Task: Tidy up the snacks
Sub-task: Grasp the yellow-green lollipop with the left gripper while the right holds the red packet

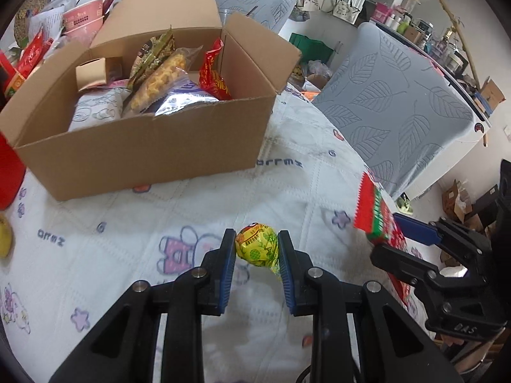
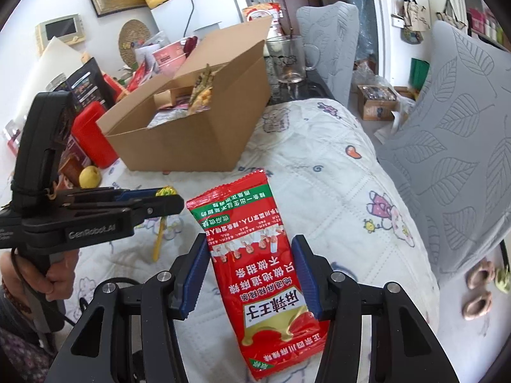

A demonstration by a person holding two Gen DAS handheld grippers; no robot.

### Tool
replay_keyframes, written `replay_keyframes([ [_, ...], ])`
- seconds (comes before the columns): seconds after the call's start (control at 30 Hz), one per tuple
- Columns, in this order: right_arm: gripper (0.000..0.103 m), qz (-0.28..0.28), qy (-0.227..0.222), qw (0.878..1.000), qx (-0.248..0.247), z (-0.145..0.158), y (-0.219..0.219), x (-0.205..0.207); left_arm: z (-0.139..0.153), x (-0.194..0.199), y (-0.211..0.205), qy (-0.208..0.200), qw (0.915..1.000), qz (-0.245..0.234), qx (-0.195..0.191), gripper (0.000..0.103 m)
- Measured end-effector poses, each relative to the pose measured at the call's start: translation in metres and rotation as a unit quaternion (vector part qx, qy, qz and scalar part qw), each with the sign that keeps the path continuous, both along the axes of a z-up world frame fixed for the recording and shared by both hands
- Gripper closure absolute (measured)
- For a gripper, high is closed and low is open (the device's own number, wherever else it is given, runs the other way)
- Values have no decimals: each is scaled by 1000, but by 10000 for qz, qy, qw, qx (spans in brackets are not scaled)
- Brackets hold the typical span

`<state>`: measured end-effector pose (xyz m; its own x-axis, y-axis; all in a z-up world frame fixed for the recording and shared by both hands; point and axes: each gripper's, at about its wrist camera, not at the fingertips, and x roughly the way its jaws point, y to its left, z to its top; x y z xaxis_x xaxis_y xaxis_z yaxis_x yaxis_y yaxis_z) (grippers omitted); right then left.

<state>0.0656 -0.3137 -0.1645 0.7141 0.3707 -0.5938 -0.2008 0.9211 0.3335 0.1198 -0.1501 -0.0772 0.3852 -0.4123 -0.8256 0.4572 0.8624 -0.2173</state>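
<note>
The left tongs (image 1: 257,249) are closed onto a lollipop (image 1: 257,246) in a yellow-green wrapper, its round head pinched between the two blue pads and held just above the surface (image 1: 134,242), a quilted white cover printed with cartoon figures; in the right wrist view the lollipop's yellow stick hangs down below those tongs. The right tongs (image 2: 250,274) grip a red snack packet (image 2: 255,261) with green trim and white Chinese lettering, the pads pressing its two long edges about midway along, the packet sticking forward and slightly up out of them. From the left wrist view the same packet shows edge-on at the right, clear of the surface. An open cardboard box (image 1: 143,146) stands further back on the surface, to the left, its flaps up, already holding several packets: a yellow puffed snack in clear wrap, a red packet, a silvery purple bag and a white one. A red container (image 2: 91,137) and a yellow fruit (image 2: 90,176) sit beside the box. Grey leaf-patterned chair backs (image 1: 392,102) stand to the right.
</note>
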Motion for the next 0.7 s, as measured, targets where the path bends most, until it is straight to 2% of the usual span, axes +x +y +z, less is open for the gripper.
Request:
replay_keyframes([
  [0.27, 51, 233, 145, 9996, 26, -7, 31, -24, -2, -39, 33, 177, 9998, -18, 74, 77],
  [0.5, 51, 382, 284, 9987, -167, -14, 59, -39, -18, -67, 51, 298, 9988, -87, 384, 77],
  [0.67, 51, 436, 382, 9977, -349, -19, 74, -39, -39, -75, 57, 512, 9974, -187, 462, 77],
  [0.7, 51, 400, 427, 9975, -393, -21, 76, -37, -39, -75, 58, 450, 9979, -161, 431, 77],
])
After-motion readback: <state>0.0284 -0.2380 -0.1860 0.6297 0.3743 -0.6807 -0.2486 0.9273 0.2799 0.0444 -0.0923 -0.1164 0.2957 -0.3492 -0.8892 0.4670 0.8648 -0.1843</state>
